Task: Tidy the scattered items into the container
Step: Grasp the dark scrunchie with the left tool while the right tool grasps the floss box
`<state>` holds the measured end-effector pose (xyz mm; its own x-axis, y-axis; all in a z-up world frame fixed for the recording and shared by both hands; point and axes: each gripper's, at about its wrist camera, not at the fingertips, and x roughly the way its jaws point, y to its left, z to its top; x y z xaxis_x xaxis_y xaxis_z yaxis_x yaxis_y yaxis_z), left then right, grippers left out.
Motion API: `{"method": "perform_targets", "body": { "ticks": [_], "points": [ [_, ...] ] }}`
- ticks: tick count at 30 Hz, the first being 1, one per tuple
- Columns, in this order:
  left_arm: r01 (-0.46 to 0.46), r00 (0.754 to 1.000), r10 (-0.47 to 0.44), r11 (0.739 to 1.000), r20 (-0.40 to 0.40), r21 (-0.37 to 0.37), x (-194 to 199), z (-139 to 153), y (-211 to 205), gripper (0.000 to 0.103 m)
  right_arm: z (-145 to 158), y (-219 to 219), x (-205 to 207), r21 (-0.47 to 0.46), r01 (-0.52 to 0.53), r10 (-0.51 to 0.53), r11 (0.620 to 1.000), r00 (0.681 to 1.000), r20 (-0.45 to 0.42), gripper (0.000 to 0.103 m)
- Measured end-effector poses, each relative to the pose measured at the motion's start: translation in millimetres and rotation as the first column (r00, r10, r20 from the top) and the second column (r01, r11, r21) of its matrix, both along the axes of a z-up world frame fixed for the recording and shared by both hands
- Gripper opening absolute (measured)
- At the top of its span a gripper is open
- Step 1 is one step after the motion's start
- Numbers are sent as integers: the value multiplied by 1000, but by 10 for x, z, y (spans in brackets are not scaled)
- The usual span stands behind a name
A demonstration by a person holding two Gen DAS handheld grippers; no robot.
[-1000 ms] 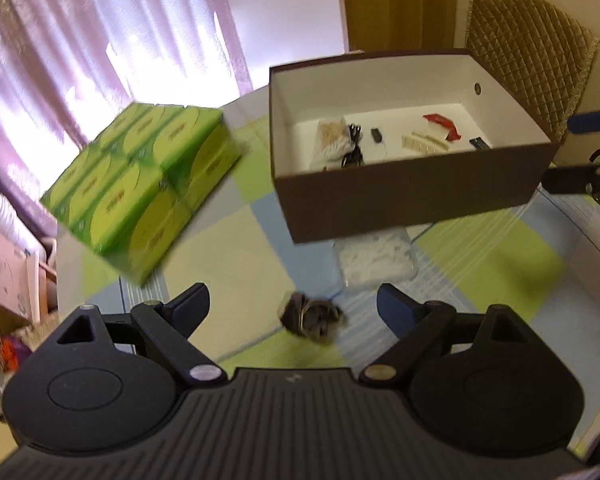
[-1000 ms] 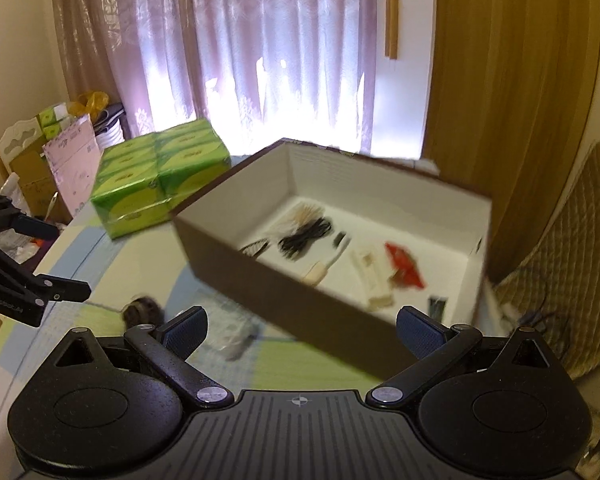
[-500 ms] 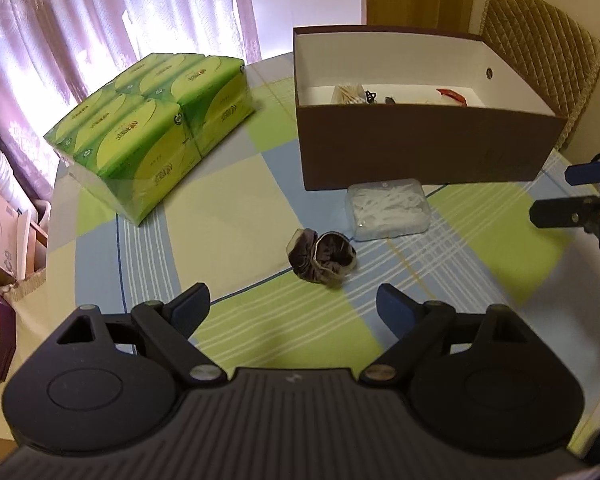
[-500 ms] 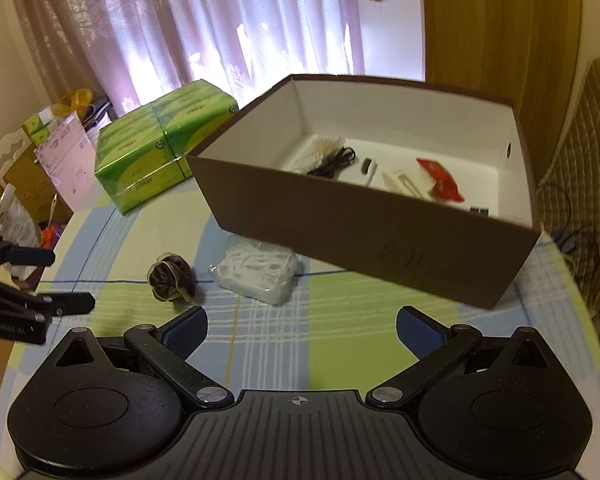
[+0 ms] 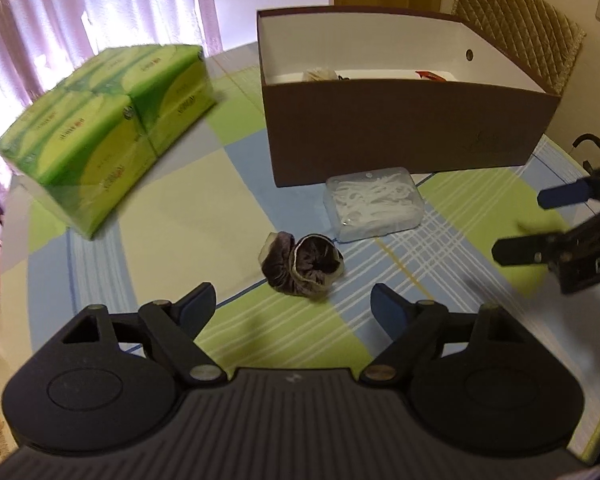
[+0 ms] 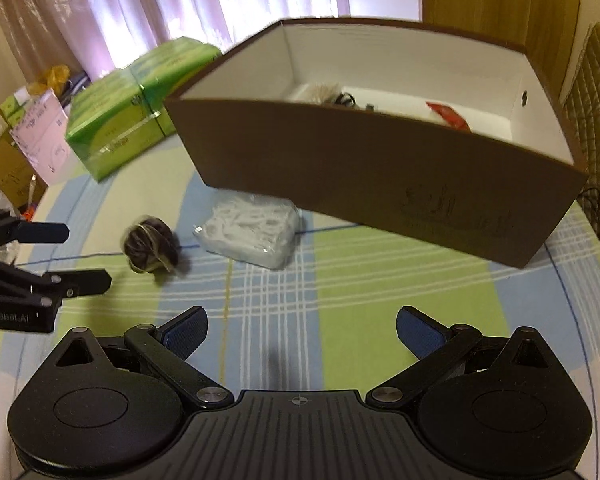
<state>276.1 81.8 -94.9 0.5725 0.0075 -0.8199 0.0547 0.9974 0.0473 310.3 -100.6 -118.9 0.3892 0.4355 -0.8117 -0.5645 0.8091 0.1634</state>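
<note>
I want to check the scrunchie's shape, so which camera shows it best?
The left wrist view: the scrunchie lies sharp, just ahead of the fingers. The right wrist view shows it blurred, off to the left.

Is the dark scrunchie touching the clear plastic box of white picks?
Apart. The right wrist view shows the dark scrunchie and the clear plastic box with a strip of bare tablecloth between them; the left wrist view shows a narrower gap.

Dark scrunchie [image 5: 302, 265], clear packet [image 5: 376, 202], before brown box [image 5: 408, 128]
</note>
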Motion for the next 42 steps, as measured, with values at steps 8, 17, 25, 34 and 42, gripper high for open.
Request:
{"method": "perform_targets", "body": {
  "ticks": [8,17,25,34,42],
  "points": [
    [63,997,-64,998,-31,-15,319,-222,80,71,-164,48,194,-2,80,-80,997,996,-45,103],
    [98,993,-105,989,-54,-113,591,-416,282,28,-189,246,270,30,131,-129,991,990,-65,103],
    [58,998,-61,992,-24,-110,639,-397,664,17,-274,703,241,50,106,-103,993,993,-58,103],
    [12,1000,-14,991,-13,-134,744,-422,875,17,-444,1097,321,12,152,-152,988,988,-6,103],
    [0,1000,-2,991,-18,-131,743,-439,812,18,-548,1081,294,-40,117,-113,992,990,87,90]
  ]
}}
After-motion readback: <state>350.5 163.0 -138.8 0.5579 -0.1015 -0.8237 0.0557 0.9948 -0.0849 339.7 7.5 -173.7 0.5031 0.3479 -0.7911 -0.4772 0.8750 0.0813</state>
